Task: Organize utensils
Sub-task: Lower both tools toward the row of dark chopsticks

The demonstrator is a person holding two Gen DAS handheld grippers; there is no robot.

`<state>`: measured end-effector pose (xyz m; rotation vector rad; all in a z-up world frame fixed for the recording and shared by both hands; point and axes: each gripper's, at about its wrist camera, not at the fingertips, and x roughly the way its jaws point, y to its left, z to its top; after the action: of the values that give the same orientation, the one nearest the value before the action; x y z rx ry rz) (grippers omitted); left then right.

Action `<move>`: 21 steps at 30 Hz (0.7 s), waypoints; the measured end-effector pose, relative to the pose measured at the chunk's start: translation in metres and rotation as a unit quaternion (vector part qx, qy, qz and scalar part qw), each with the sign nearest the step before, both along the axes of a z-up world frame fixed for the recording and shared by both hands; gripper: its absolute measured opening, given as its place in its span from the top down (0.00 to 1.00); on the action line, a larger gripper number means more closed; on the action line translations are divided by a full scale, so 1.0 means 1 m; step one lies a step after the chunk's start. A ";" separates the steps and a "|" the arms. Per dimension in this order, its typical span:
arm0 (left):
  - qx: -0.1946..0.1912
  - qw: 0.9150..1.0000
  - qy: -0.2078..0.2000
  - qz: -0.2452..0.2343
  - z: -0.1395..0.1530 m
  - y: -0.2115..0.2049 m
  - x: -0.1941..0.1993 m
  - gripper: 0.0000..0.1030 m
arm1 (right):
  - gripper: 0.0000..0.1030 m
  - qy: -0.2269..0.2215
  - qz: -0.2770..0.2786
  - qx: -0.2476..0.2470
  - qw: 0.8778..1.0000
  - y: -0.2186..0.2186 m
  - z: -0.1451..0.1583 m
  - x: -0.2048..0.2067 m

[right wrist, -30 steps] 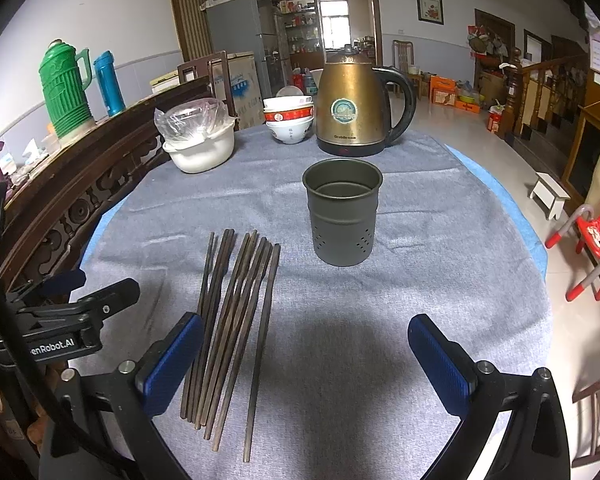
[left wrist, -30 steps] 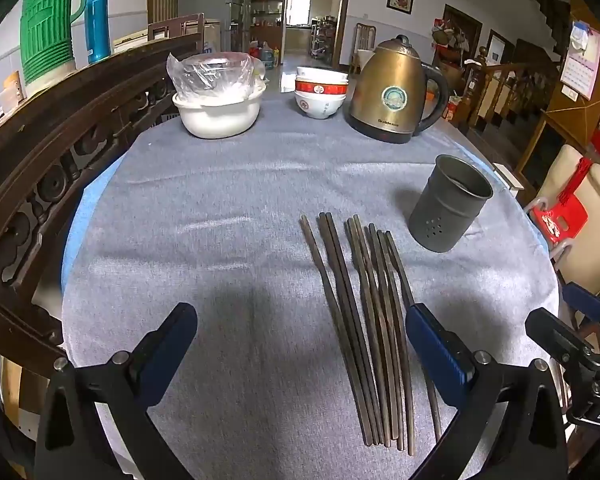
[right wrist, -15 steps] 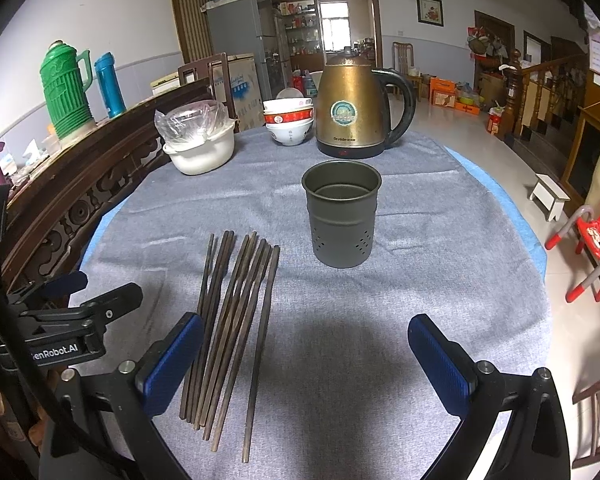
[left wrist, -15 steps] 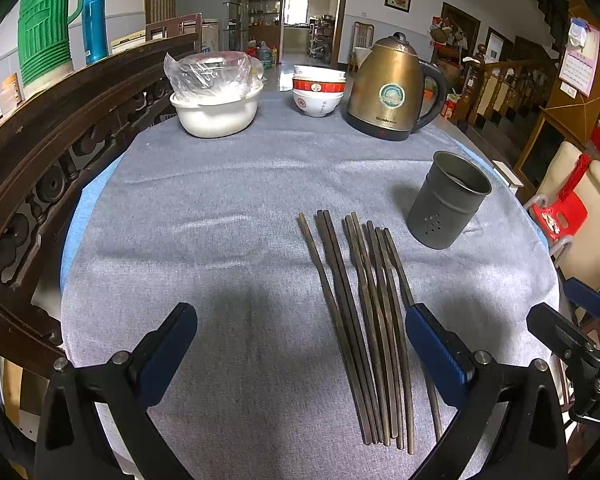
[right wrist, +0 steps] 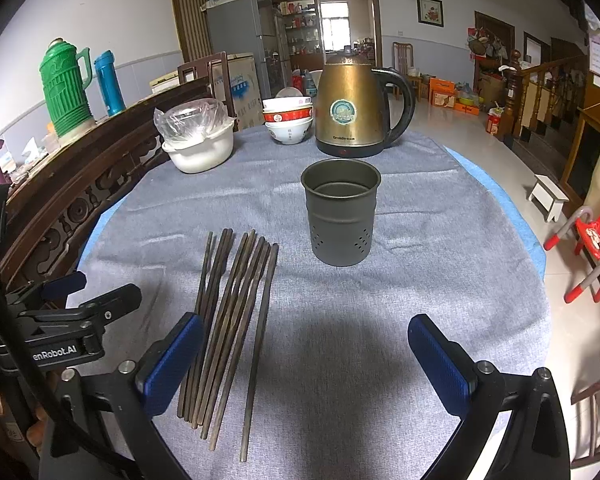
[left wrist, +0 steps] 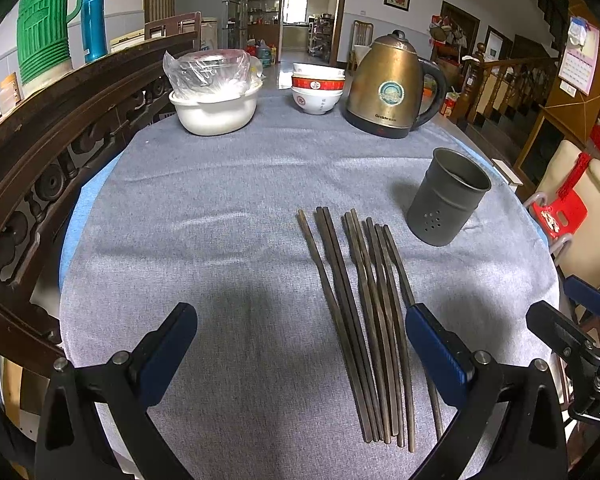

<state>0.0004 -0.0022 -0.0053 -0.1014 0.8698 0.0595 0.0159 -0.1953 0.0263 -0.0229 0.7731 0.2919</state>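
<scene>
I see a row of dark, slender wooden chopsticks lying flat on the grey cloth-covered round table, just left of the upright dark grey perforated metal holder. My left gripper and right gripper both hover spread wide, gripping nothing. The left one's blue pad hides part of the rightmost chopstick.

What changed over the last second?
Nothing gripped or released. The left hand-held gripper crept slightly forward; the right hand-held gripper barely moved. Both open and empty. Chopsticks flat on the cloth, gray holder upright, unmoved.
</scene>
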 end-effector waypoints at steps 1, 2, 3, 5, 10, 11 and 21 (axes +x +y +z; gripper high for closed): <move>0.001 1.000 0.000 0.000 0.000 0.000 0.000 0.00 | 0.00 0.000 0.000 0.000 1.000 0.000 0.000 0.000; -0.001 1.000 -0.002 0.000 0.000 0.000 0.000 0.00 | 0.00 0.000 -0.001 -0.001 1.000 0.000 0.000 0.000; -0.004 1.000 -0.003 0.000 0.000 0.000 0.000 0.00 | 0.00 0.000 -0.001 -0.001 1.000 0.000 0.000 0.000; -0.001 1.000 -0.002 0.000 0.000 0.000 0.000 0.00 | 0.00 -0.002 -0.001 -0.001 1.000 0.000 0.000 -0.001; -0.003 1.000 -0.005 0.001 0.000 0.000 0.000 0.00 | 0.00 -0.006 0.000 -0.002 1.000 0.000 0.001 -0.002; -0.006 1.000 -0.010 0.001 0.000 0.000 -0.001 0.00 | 0.00 -0.005 0.000 -0.001 1.000 -0.001 0.001 -0.001; -0.024 0.999 0.013 0.034 -0.017 0.029 -0.001 0.00 | 0.17 0.102 0.028 0.069 0.992 -0.009 -0.025 0.023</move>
<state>-0.0002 0.0265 -0.0221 -0.1754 0.8935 0.1046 0.0391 -0.2043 0.0012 0.1164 0.9538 0.4049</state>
